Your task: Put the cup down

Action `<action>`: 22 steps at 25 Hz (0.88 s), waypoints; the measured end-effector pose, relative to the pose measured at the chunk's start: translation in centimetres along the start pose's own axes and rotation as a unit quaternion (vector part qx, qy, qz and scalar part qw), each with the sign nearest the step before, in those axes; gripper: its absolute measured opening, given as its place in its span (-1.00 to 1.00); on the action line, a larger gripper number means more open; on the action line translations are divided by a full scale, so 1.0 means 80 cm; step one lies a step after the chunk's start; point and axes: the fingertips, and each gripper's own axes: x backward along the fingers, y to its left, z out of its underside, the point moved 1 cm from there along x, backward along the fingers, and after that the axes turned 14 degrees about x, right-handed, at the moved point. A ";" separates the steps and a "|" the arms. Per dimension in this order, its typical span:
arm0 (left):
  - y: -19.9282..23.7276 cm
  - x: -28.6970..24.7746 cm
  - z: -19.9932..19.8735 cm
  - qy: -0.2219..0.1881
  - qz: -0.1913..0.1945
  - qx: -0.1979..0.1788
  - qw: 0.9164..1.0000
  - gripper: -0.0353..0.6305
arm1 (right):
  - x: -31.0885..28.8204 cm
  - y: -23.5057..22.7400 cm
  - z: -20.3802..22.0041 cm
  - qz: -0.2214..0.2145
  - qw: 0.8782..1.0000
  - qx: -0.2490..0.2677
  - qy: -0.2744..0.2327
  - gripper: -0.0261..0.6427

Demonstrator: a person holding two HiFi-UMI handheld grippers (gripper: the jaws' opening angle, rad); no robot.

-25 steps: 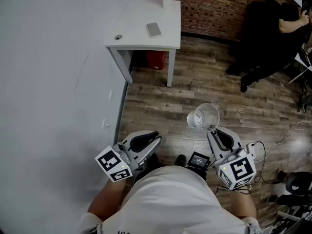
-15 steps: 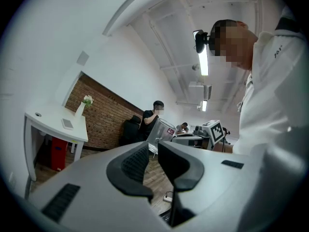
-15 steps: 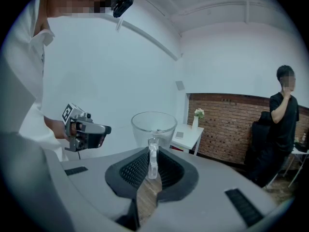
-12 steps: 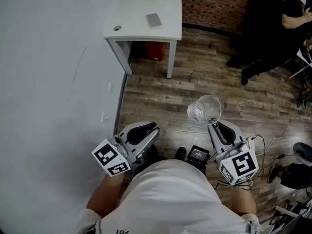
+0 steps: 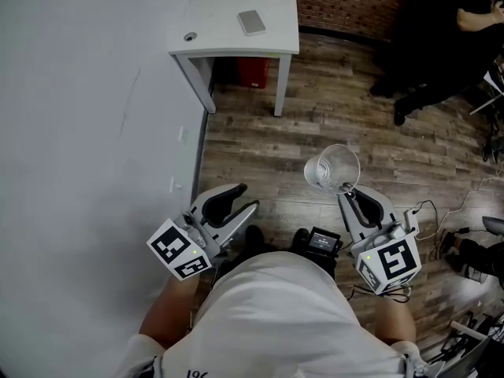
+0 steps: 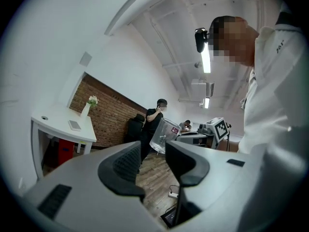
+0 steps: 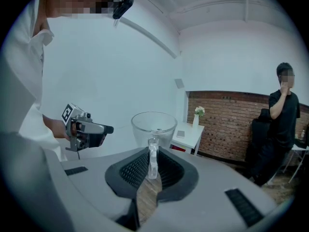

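cup (image 5: 331, 178): clear glass, round, upright | handle pinched in right gripper (image 5: 346, 189)

The cup (image 5: 331, 168) is seen as clear, the table (image 5: 216, 34) white, the wall (image 5: 346, 2) red brick, the floor (image 5: 260, 148) brown wood-grain.

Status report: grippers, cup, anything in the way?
Left gripper empty, jaws just opened. Right gripper shut on glass cup handle, cup above wooden floor. White table ahead, no obstacle seen between.
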 end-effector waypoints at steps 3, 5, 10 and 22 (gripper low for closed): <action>0.015 0.014 -0.007 0.002 -0.005 -0.009 1.000 -0.37 | -0.013 0.011 -0.004 0.004 1.000 -0.003 0.003 -0.79; 0.021 0.021 -0.011 0.004 -0.006 -0.012 1.000 -0.34 | -0.019 0.015 -0.008 0.006 1.000 -0.007 0.004 -0.78; 0.027 0.030 -0.016 0.011 0.002 -0.011 1.000 -0.33 | -0.024 0.022 -0.017 0.013 1.000 -0.011 0.005 -0.78; 0.049 0.030 -0.017 0.021 0.010 -0.002 1.000 -0.34 | -0.041 0.022 -0.018 0.016 1.000 -0.009 0.016 -0.78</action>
